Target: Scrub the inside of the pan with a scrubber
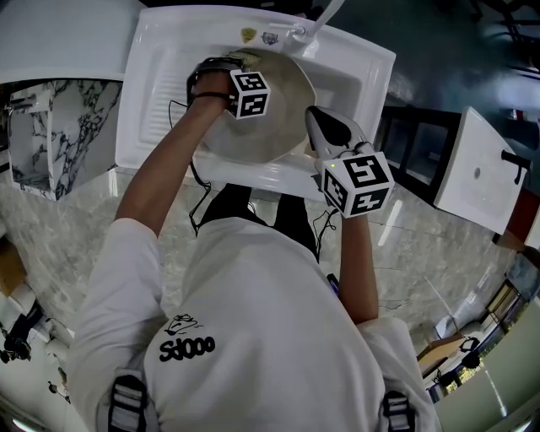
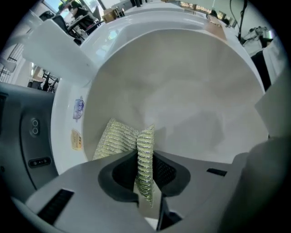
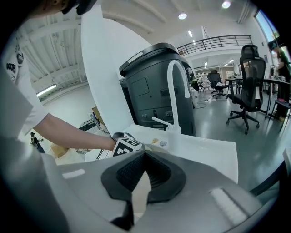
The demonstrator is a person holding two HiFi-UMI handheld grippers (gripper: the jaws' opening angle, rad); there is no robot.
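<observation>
Scrubbing step in hand. The pan [image 1: 274, 118] sits in the sink [image 1: 160, 76] basin, its pale inside facing up and its far rim close to the sink's back edge, below the faucet [image 1: 325, 15].

Left gripper [image 2: 145, 157]: jaws closed tight on the scrubber [image 2: 119, 139], a ribbed metallic-green pad pinched on edge, its free flap lying against the pan's inner wall at the far side.

Right gripper [image 3: 144, 170]: jaws almost together on a thin pale sliver (judged to be the pan's rim; the head view puts these jaws at the pan's right edge, near the sink's front edge). It steadies the pan.

Pose: left arm reaches straight across the pan to its far rim. Right forearm is bent and tucked close to the body.

Next move, as a judgement: drag the pad back across the floor of the pan in overlapping strokes, keeping pressure down while the right side holds firm.
</observation>
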